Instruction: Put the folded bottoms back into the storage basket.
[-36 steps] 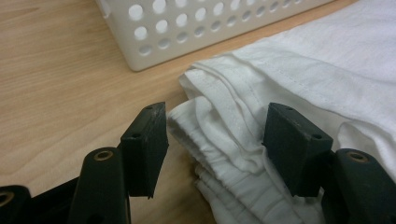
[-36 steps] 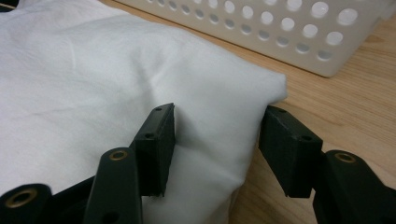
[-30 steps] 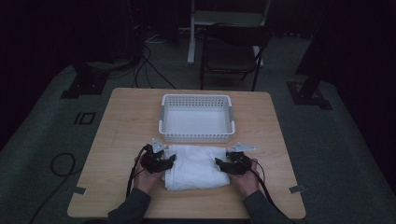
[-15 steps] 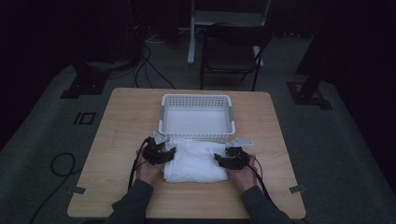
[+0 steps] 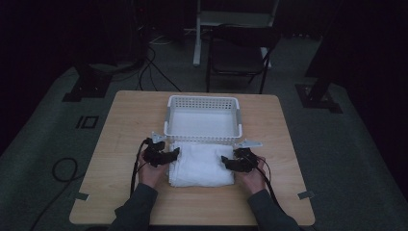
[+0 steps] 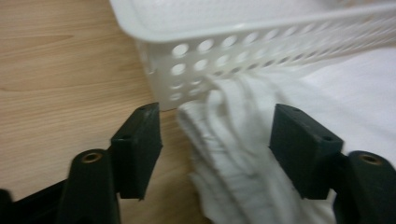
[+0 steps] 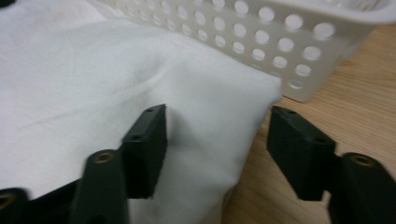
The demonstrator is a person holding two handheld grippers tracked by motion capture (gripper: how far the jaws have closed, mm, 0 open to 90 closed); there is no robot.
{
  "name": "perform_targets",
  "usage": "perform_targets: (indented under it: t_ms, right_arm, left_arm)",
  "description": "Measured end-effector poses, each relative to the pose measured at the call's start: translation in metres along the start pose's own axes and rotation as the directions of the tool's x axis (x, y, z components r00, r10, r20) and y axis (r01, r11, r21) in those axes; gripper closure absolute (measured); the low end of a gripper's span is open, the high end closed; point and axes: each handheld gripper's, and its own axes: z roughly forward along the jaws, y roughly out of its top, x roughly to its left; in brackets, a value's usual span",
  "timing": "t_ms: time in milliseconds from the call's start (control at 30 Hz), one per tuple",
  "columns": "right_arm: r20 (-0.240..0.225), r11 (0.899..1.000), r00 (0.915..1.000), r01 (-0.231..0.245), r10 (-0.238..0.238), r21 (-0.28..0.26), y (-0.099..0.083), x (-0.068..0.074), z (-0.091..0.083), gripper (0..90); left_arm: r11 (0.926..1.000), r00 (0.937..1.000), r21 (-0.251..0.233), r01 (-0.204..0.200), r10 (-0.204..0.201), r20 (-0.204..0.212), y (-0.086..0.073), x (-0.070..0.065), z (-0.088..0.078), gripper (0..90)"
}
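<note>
both hand-held grippers, left hand-held gripper (image 5: 169,155) and right hand-held gripper (image 5: 228,161), just opening, straddle the folded towel (image 5: 201,165) ends unclamped.

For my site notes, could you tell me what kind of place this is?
Probably a dim lab or recording room, not a home: a lone wooden table on grey carpet, cables across the floor, dark equipment stands and a folding chair behind.

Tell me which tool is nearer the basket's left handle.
Left. The left tool sits just below that basket corner; the right tool is across the folded cloth.
</note>
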Motion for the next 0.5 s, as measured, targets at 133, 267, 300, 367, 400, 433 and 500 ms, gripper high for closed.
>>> perform_targets:
  t_ms: [133, 267, 300, 367, 400, 433, 500]
  right_arm:
    - [-0.021, 1.0, 0.9995, -0.023, 0.024, 0.004, 0.001, 0.005, -0.005, 24.0]
    - [-0.016, 0.999, 0.9993, -0.033, 0.033, 0.013, -0.001, 0.01, -0.003, 21.2]
    - [-0.017, 0.999, 0.9992, -0.036, 0.037, 0.013, -0.002, 0.01, -0.003, 20.4]
    - [-0.012, 0.999, 0.9992, -0.037, 0.037, 0.015, -0.002, 0.011, -0.001, 19.0]
    - [-0.011, 0.999, 0.9992, -0.039, 0.039, 0.02, -0.003, 0.01, 0.0, 18.2]
    - [-0.014, 0.999, 0.999, -0.042, 0.042, 0.027, -0.003, 0.01, 0.002, 17.2]
    - [-0.021, 0.997, 0.9984, -0.052, 0.053, 0.06, -0.005, 0.008, 0.007, 13.9]
  left_arm:
    - [0.9998, 0.997, 0.021, 0.005, -0.007, 0.077, -0.002, -0.008, -0.006, 19.2]
    - [0.9989, 0.9932, 0.047, -0.001, -0.004, 0.116, -0.012, -0.014, -0.003, 16.5]
    - [0.9985, 0.9929, 0.054, 0.002, -0.008, 0.119, -0.014, -0.014, -0.002, 16.1]
    - [0.9974, 0.9931, 0.072, 0.01, -0.019, 0.116, -0.019, -0.012, 0.002, 14.4]
    - [0.9969, 0.9926, 0.077, 0.015, -0.024, 0.119, -0.021, -0.011, 0.003, 13.9]
    - [0.9966, 0.9919, 0.081, 0.019, -0.029, 0.124, -0.023, -0.01, 0.005, 13.5]
    - [0.9953, 0.9913, 0.097, 0.009, -0.021, 0.13, -0.026, -0.007, 0.01, 9.1]
